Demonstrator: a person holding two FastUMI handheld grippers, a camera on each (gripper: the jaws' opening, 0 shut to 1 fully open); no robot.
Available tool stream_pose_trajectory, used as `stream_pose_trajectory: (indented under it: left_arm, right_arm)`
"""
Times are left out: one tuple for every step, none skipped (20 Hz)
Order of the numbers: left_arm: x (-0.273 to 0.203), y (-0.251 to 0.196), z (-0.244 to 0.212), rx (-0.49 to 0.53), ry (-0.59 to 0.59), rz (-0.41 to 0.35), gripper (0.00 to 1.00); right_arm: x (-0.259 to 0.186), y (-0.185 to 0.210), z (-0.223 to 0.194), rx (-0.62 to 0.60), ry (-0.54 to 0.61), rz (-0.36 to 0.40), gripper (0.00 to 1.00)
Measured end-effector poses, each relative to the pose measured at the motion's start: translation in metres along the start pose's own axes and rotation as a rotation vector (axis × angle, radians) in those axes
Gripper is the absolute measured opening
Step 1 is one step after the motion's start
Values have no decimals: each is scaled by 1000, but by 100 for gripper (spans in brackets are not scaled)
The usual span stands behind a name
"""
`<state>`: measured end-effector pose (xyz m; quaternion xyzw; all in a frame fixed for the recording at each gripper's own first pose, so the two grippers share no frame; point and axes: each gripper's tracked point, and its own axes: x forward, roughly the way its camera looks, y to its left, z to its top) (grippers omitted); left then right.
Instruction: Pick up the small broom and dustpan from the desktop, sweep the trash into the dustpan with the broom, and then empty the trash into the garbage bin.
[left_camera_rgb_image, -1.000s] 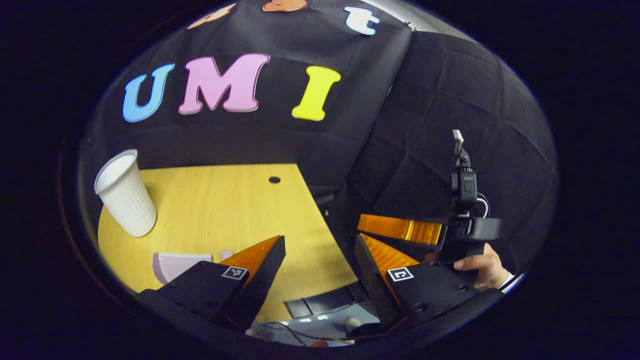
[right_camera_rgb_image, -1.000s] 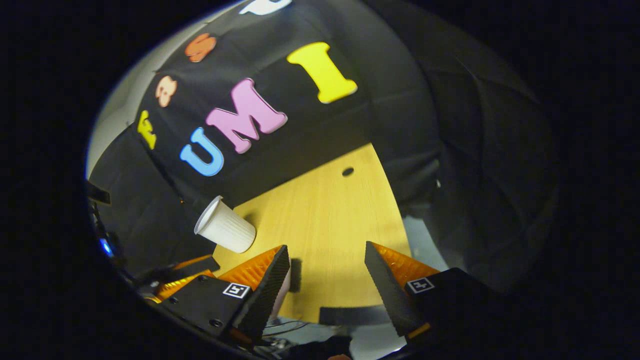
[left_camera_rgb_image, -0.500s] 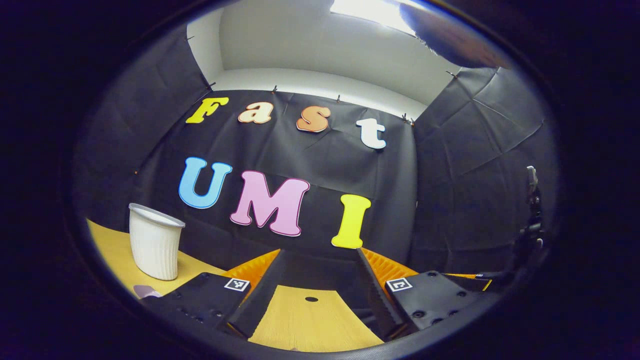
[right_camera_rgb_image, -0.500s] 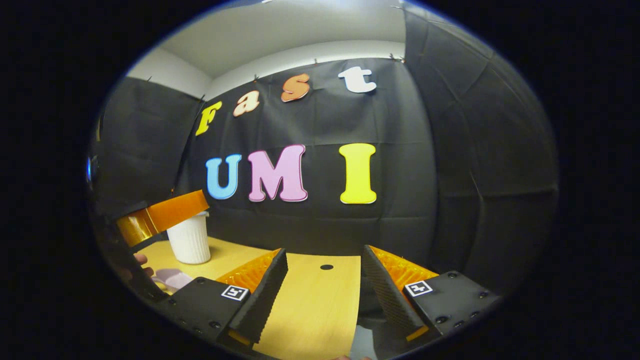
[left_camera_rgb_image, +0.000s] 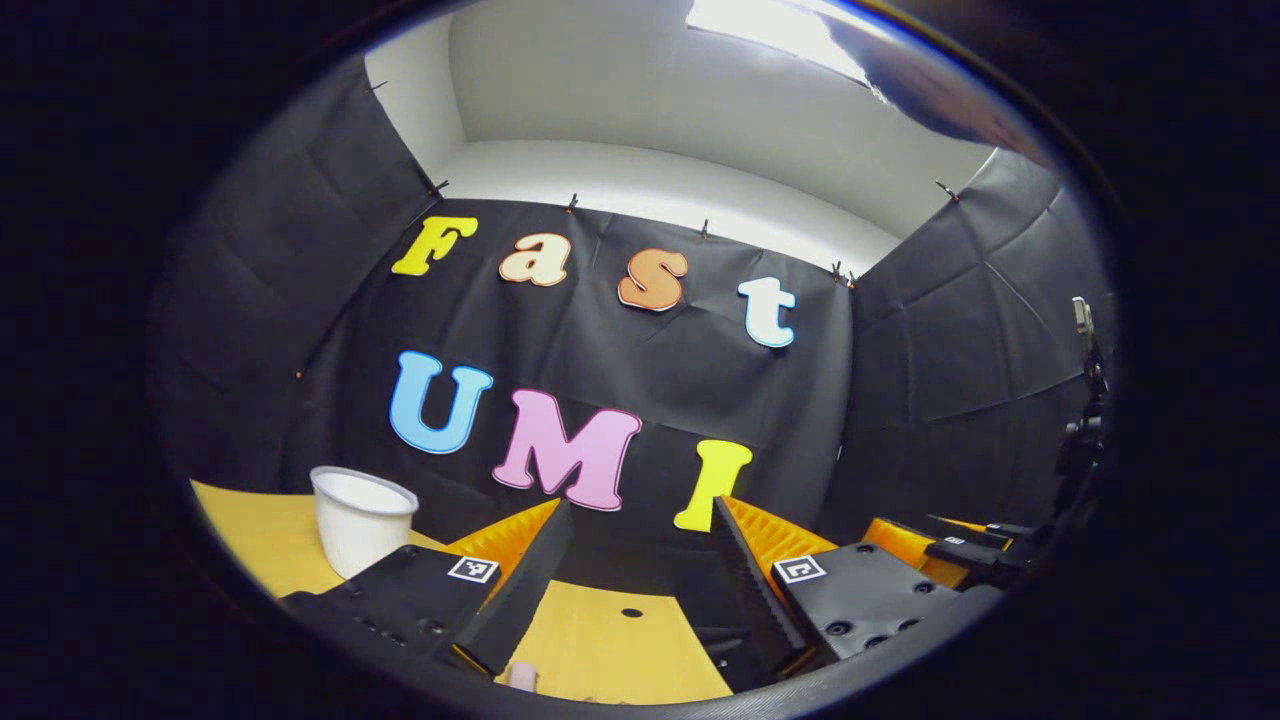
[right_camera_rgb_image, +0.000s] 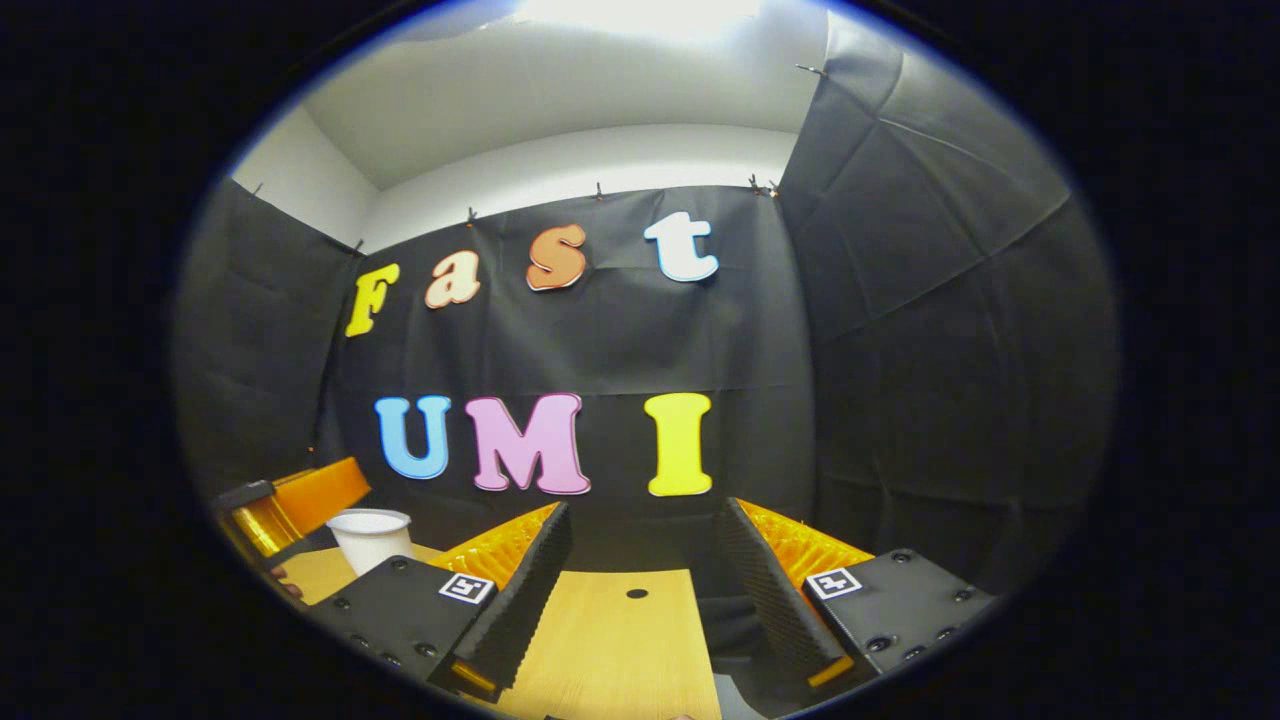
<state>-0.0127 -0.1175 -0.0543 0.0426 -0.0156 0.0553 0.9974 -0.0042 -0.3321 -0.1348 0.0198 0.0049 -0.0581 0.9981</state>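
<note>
We hold both claws up high and level, so they look at the back wall more than down at the bench (left_camera_rgb_image: 250, 520). That tells us we are just getting ready and have not gone down for anything yet.

Our left claw (left_camera_rgb_image: 635, 565) is open wide, with nothing between its fingers. Our right claw (right_camera_rgb_image: 640, 575) is open wide too, and it holds nothing. In the left gripper view we can also see the right claw off to the side, past the bench's right edge.

A white cup (left_camera_rgb_image: 362, 520) stands upright near the bench's far left corner, close to the back wall. We think this cup is the bin for the trash. In the right gripper view the cup (right_camera_rgb_image: 370, 538) sits just behind the left claw's finger.

We cannot see the broom or the dustpan clearly. A small pale thing (left_camera_rgb_image: 522, 676) peeks out at the near edge of the bench, low between the left claw's fingers, but we cannot tell what it is.

A little round hole (right_camera_rgb_image: 637, 594) sits in the bench near its far edge. The middle of the bench looks bare, so there is good room to sweep. The bench's right edge drops off close by, so we should keep our sweeping away from it. The cup looks light, so a bump could tip it.
</note>
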Motion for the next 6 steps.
stream_pose_trajectory:
  left_arm:
    - [-8, 11, 11, 33, 15, 15, 82]
    - [-12, 17, 14, 62, 31, 2, 79]
    - [-20, 25, 17, 88, 37, -16, 82]
    - [-24, 43, 22, 101, 35, -10, 82]
    - [-24, 59, 27, 102, 24, -13, 82]
    - [-23, 73, 32, 87, 19, -14, 82]
  right_arm:
    - [-6, 14, 9, 19, 12, 15, 97]
    - [-13, 29, 14, 20, 27, 25, 96]
    - [-18, 45, 14, 6, 37, 33, 96]
    - [-19, 61, 14, -16, 31, 41, 96]
    - [-18, 77, 14, -33, 23, 39, 96]
    - [-15, 94, 13, -44, 20, 41, 96]
